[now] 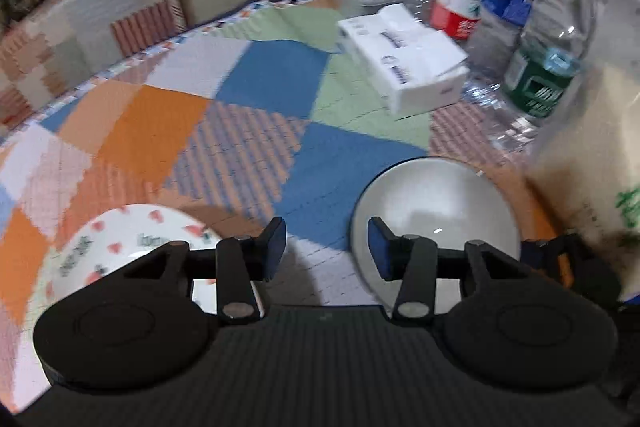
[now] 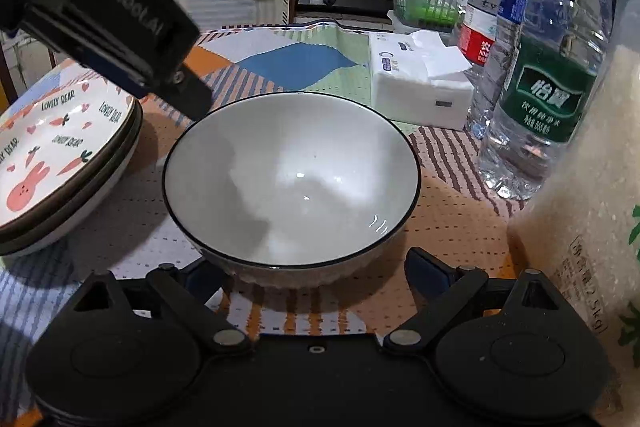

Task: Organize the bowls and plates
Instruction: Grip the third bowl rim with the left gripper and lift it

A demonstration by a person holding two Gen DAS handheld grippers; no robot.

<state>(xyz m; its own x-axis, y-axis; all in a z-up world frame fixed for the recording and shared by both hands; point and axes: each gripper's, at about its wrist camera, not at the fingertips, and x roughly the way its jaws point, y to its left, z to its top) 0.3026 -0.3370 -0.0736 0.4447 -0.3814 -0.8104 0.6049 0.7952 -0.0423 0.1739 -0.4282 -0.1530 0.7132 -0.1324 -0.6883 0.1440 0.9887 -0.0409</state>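
Note:
A white bowl (image 2: pixel 292 183) with a thin dark rim stands on the patchwork tablecloth; it also shows in the left wrist view (image 1: pixel 436 211). A stack of bunny-and-carrot "Lovely Bear" plates (image 2: pixel 60 155) sits to its left, also seen in the left wrist view (image 1: pixel 132 239). My right gripper (image 2: pixel 316 275) is open, its fingers on either side of the bowl's near base. My left gripper (image 1: pixel 328 247) is open and empty, held above the table between plates and bowl; its body (image 2: pixel 112 11) hangs over the bowl's far left rim.
A white tissue pack (image 2: pixel 420 83) lies behind the bowl. Several water bottles (image 2: pixel 548 75) stand at the right, beside a rice bag (image 2: pixel 592 227). A green basket (image 2: pixel 428 7) sits at the back. A kitchen counter with a stove lies beyond the table edge.

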